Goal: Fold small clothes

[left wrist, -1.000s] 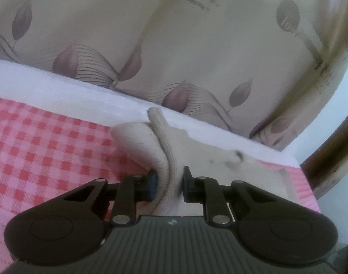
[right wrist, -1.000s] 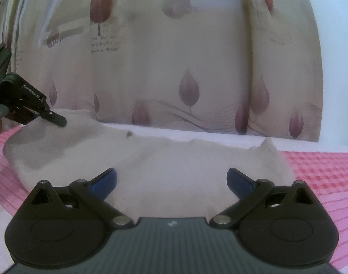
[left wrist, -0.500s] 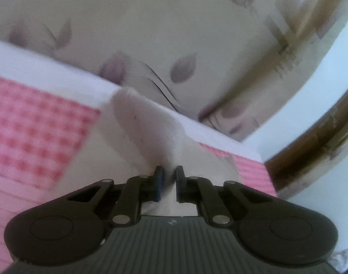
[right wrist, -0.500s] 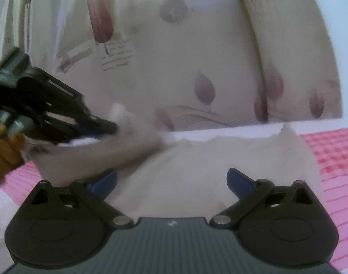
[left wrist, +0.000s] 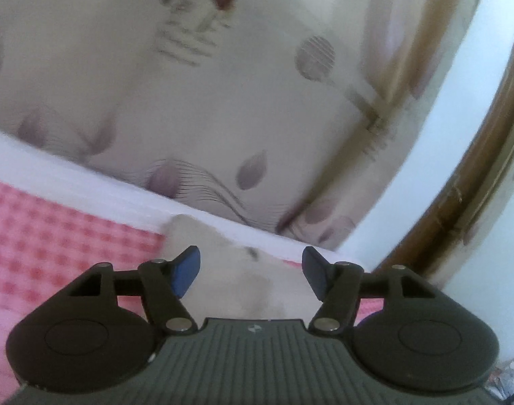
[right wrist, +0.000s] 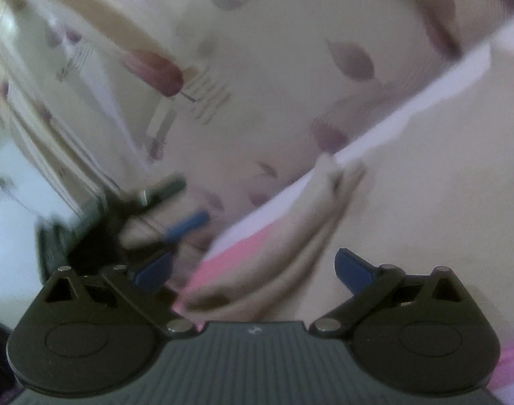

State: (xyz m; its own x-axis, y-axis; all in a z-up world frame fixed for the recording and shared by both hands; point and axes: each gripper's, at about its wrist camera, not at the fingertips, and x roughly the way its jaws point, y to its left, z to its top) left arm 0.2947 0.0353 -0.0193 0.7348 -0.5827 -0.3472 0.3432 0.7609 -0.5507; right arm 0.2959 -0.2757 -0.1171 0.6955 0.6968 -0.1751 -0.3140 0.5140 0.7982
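Hovering spread-fingered, left tool [left wrist: 250, 271] and tilted right tool [right wrist: 253, 270] hold nothing above beige garment [left wrist: 230, 270].

Left gripper [left wrist: 250, 273] black, ribbed grey housing, round side discs, silver pivot screws, blue finger pads [left wrist: 186, 271]; right gripper [right wrist: 253, 270] seemingly identical, blurred.

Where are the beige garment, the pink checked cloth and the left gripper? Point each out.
beige garment [left wrist: 236, 276]: left wrist view, flat middle of the fabric.
pink checked cloth [left wrist: 61, 236]: left wrist view, bare checked area.
left gripper [left wrist: 252, 271]: left wrist view, midway between its open fingers.
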